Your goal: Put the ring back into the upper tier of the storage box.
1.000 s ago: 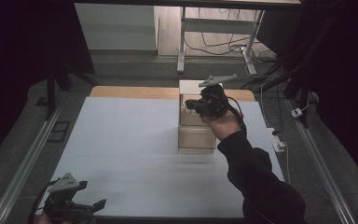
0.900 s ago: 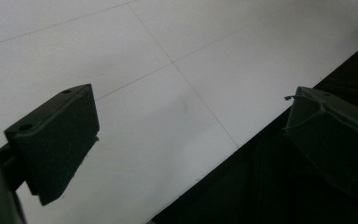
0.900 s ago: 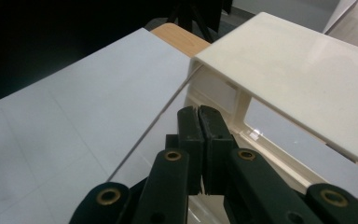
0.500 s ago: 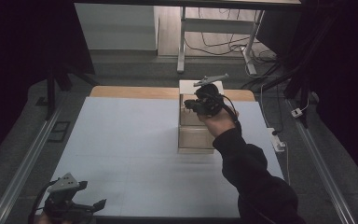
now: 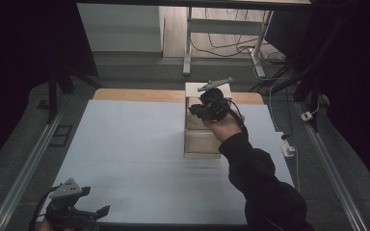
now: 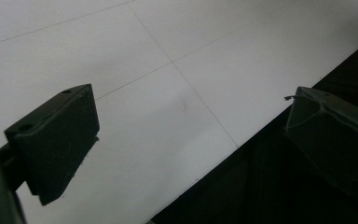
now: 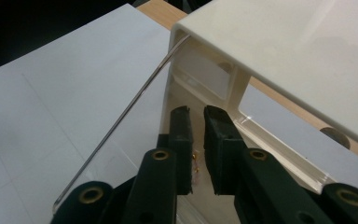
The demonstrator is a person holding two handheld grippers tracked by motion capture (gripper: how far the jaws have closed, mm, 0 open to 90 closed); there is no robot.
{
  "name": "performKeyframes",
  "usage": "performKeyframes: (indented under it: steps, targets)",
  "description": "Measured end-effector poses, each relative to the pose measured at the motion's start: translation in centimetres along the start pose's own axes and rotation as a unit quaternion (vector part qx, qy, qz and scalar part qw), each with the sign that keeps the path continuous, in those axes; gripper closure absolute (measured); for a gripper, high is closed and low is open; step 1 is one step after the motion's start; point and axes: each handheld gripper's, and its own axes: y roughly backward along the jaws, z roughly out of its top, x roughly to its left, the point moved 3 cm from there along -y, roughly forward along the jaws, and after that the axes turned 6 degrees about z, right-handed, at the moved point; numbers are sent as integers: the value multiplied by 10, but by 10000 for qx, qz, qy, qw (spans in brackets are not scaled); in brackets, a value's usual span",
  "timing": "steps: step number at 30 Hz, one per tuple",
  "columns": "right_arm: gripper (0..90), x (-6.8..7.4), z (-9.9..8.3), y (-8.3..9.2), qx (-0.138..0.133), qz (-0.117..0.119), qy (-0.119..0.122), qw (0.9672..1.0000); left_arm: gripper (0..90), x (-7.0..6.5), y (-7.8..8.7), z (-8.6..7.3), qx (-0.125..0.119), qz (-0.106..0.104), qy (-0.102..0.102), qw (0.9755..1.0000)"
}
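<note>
in the high view, the right gripper (image 5: 203, 107) sits at the top of a cream box (image 5: 202, 142) at upper centre of the white table (image 5: 125, 144); the left gripper (image 5: 84, 216) rests at lower left.

in the left gripper view, its jaws gape wide over the table edge, empty.

in the right gripper view, the jaws have just been opening a little, a narrow gap between them with nothing seen inside, beside the box's clear door panel (image 7: 121, 116).

light: dim room, bright on the table (image 5: 135, 159)
surroundings: near black (left and right edges)
focus: close jaws slightly soft
</note>
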Motion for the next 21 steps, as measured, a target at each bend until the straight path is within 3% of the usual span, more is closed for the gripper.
performKeyframes:
  steps: [7, 21]
  targets:
    - [743, 3, 3, 7, -137, 231, -41, 9996, 26, 0, 0, 0, -1, 1, 0, 10000]
    - [599, 10, 2, 23, -176, 424, 35, 9989, 26, 1, 0, 0, 5, -21, 28, 10000]
